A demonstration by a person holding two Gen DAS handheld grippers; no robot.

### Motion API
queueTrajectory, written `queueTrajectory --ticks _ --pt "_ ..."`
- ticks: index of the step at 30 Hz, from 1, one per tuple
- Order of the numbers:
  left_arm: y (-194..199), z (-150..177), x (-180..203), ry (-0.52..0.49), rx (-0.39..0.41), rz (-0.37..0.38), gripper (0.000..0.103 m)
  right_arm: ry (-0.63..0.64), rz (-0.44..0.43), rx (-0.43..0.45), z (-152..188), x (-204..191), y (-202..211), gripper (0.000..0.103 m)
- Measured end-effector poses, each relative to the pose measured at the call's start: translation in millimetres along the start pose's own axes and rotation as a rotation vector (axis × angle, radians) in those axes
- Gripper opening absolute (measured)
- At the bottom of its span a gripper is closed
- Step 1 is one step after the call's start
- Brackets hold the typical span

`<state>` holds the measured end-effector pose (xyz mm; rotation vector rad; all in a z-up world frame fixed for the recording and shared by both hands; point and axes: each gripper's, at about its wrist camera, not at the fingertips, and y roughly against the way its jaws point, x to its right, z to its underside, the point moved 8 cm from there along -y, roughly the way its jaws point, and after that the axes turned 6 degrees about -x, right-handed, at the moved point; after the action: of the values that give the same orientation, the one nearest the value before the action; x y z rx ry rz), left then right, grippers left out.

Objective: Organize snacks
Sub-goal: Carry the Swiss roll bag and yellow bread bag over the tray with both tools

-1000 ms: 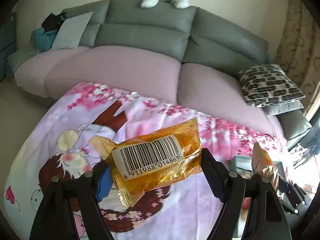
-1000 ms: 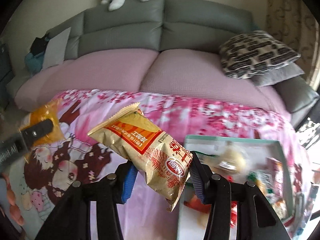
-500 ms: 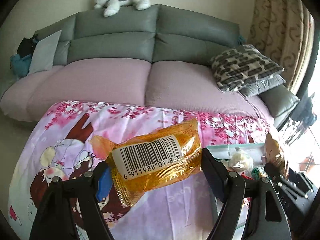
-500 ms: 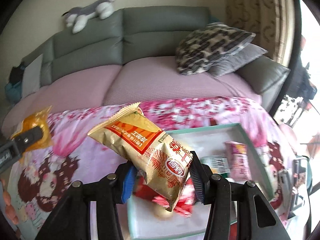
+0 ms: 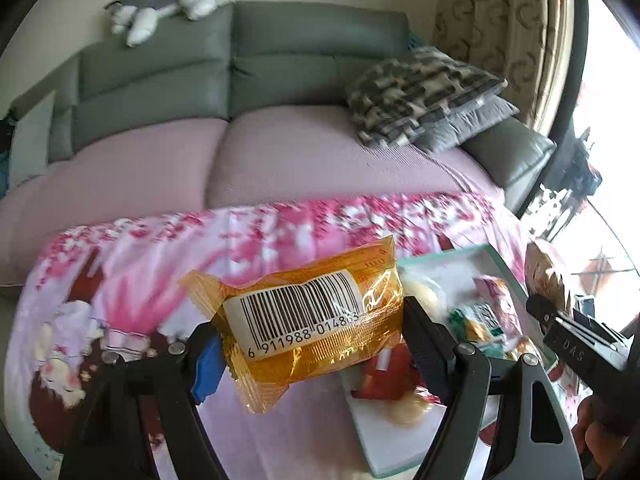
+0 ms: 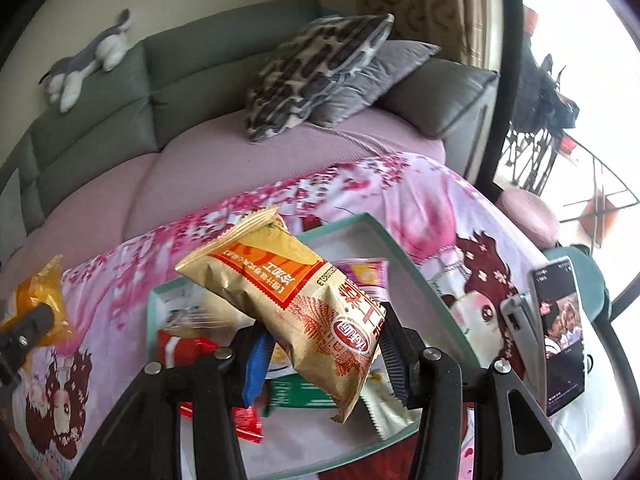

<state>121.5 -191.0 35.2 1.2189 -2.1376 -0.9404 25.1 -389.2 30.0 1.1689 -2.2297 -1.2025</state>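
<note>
My left gripper is shut on an orange snack packet with a white barcode label, held in the air over the pink cartoon-print cloth, left of the tray. My right gripper is shut on a tan and orange chip bag, which hangs above the white tray with a teal rim. In the tray lie several snacks: a red packet, a green one and a pink one. The tray also shows at the right of the left wrist view, with the right gripper's finger beyond it.
A grey sofa with pink seat covers runs behind the table, with patterned cushions and a plush dog on its back. A phone on a stand sits right of the tray. A curtain and a bright window are at the right.
Both grippers have swung to the right with their packets still held. The tray has come into the left wrist view and now lies under the chip bag in the right wrist view.
</note>
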Motion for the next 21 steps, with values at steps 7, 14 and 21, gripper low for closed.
queueTrajectory --ticks 7,14,21 --pt "-20 7 30 -0.039 -0.032 0.038 0.08 -0.064 0.023 -0.019 -1 29 -10 0.052" --pt "-39 9 47 -0.072 -0.042 0.047 0.08 -0.092 0.05 -0.079 8 39 -31 0.052" --pt "-56 14 59 -0.097 -0.075 0.047 0.08 -0.109 0.073 -0.122 16 43 -47 0.052"
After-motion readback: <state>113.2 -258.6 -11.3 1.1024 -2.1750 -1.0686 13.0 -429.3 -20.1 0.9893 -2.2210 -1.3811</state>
